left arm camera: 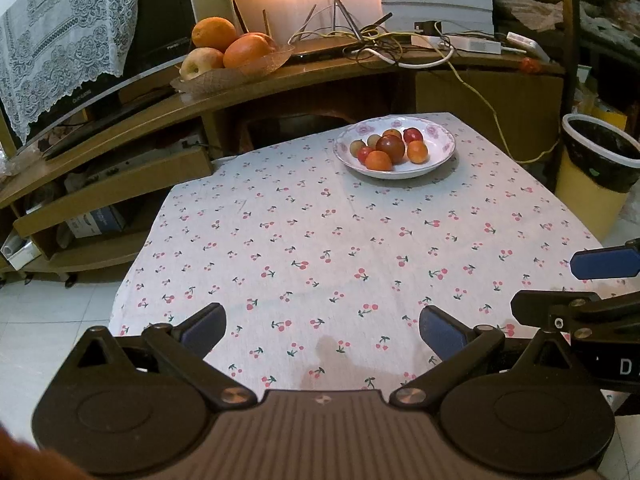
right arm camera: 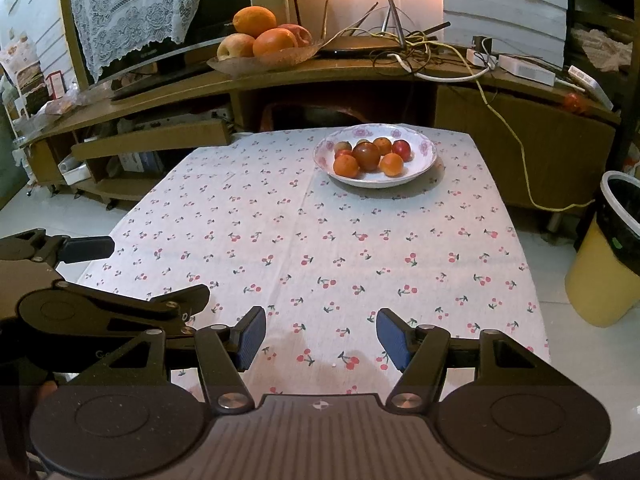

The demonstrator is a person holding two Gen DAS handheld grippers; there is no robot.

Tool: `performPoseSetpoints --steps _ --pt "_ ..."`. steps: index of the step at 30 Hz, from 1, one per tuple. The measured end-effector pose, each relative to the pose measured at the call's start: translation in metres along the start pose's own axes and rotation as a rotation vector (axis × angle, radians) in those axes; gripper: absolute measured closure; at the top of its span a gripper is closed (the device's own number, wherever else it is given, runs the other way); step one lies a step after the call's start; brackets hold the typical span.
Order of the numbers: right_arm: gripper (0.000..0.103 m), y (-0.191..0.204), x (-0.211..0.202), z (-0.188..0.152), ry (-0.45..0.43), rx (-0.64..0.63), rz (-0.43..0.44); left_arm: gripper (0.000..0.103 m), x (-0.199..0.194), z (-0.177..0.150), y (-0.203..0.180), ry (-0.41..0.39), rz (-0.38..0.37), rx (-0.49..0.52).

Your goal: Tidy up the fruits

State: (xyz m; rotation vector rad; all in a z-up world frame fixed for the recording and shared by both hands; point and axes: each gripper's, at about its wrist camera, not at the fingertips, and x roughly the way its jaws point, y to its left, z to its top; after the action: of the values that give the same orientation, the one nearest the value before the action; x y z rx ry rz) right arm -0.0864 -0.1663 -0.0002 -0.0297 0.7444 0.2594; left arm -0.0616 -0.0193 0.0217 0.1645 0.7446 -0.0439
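A white floral bowl [left arm camera: 440,128] stands at the far side of the table and holds several small fruits: orange ones, red ones and a dark round one [left arm camera: 390,148]. It also shows in the right wrist view [right arm camera: 424,144]. My left gripper [left arm camera: 322,330] is open and empty over the table's near edge. My right gripper [right arm camera: 320,338] is open and empty beside it, also at the near edge. Both are far from the bowl.
The table has a cherry-print cloth [left arm camera: 320,240]. Behind it a wooden TV stand [left arm camera: 280,76] carries a glass dish of oranges and apples [left arm camera: 224,52] and tangled cables [left arm camera: 384,44]. A yellow bin [left arm camera: 596,176] with a black liner stands to the right of the table.
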Motion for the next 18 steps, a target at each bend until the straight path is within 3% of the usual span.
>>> performPoseSetpoints --steps 18 --pt "0.038 -0.012 0.0 -0.007 0.018 0.038 -0.066 0.0 -0.005 -0.001 -0.003 -0.016 -0.015 0.009"
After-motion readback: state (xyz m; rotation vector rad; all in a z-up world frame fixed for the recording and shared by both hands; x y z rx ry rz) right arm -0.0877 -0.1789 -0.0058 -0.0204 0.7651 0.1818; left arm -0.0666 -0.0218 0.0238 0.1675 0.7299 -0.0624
